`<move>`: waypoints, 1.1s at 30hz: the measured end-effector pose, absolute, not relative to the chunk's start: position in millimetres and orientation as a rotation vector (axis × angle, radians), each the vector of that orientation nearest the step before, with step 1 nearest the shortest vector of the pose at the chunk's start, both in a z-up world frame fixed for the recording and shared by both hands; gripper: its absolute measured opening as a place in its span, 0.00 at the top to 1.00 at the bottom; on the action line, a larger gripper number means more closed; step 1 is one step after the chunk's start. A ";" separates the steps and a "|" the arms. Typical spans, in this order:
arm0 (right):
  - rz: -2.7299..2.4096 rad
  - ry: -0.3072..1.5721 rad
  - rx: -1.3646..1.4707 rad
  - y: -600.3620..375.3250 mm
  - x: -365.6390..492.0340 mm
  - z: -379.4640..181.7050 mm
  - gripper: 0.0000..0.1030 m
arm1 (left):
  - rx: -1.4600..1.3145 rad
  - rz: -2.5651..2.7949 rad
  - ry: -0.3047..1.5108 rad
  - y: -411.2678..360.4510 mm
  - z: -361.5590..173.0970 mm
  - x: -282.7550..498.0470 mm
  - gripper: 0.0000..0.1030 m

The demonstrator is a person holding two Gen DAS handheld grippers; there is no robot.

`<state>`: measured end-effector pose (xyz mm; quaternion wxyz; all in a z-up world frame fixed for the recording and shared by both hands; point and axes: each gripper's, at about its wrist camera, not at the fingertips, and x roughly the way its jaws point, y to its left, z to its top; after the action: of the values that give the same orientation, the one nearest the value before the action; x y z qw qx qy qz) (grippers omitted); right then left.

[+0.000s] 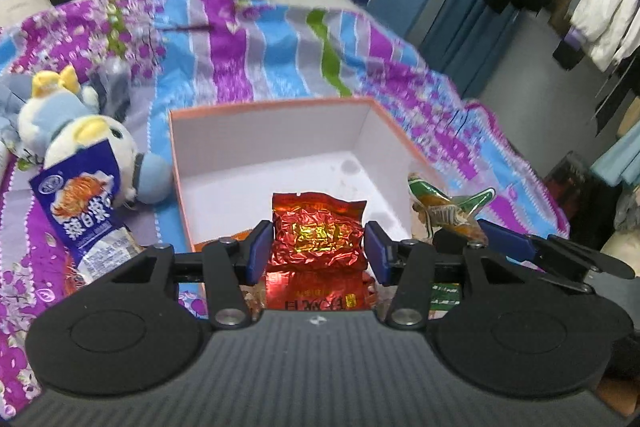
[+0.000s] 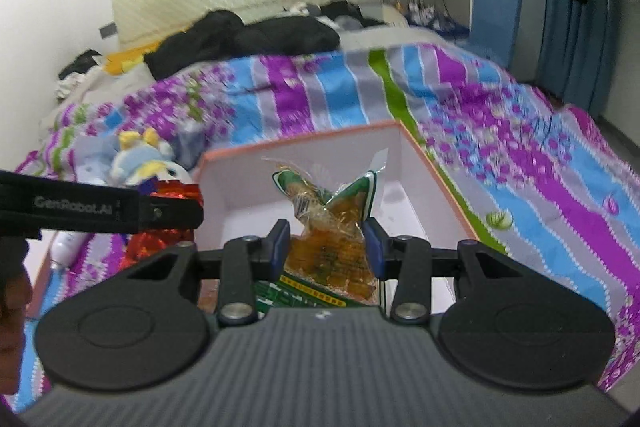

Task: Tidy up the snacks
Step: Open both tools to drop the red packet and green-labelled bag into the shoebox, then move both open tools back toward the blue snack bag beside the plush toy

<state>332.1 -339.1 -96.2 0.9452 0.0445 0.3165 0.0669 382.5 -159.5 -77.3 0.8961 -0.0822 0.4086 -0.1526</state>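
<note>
We hold a crumpled red foil snack packet [image 1: 318, 237] clamped between the blue pads of the left gripper [image 1: 318, 251] at the near edge of the open white cardboard box with an orange rim [image 1: 280, 103], while the right gripper [image 2: 326, 247] pinches a clear green-and-orange snack pouch [image 2: 332, 223] over the same box. The box floor appears bare, so we judge nothing is stowed yet. A blue-and-white noodle packet [image 1: 86, 211] waits on the striped bedspread [image 1: 260, 39] beside a plush duck [image 1: 92, 143], off the box's left edge.

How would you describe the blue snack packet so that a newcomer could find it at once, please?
On the striped purple-and-blue bedspread stands an open white box with an orange rim. Left of it lies a plush duck, and the blue snack packet leans against it. It alone is blue; the gripped packets are red and green.
</note>
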 end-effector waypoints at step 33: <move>0.128 0.555 0.153 -317.7 284.3 -55.0 0.43 | -0.206 -0.283 0.718 -122.2 -14.5 307.5 0.31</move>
<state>284.3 -317.7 -55.0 0.9568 0.0752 0.2735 0.0633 307.5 -122.2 -14.5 0.9213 -0.1004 0.3496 -0.1377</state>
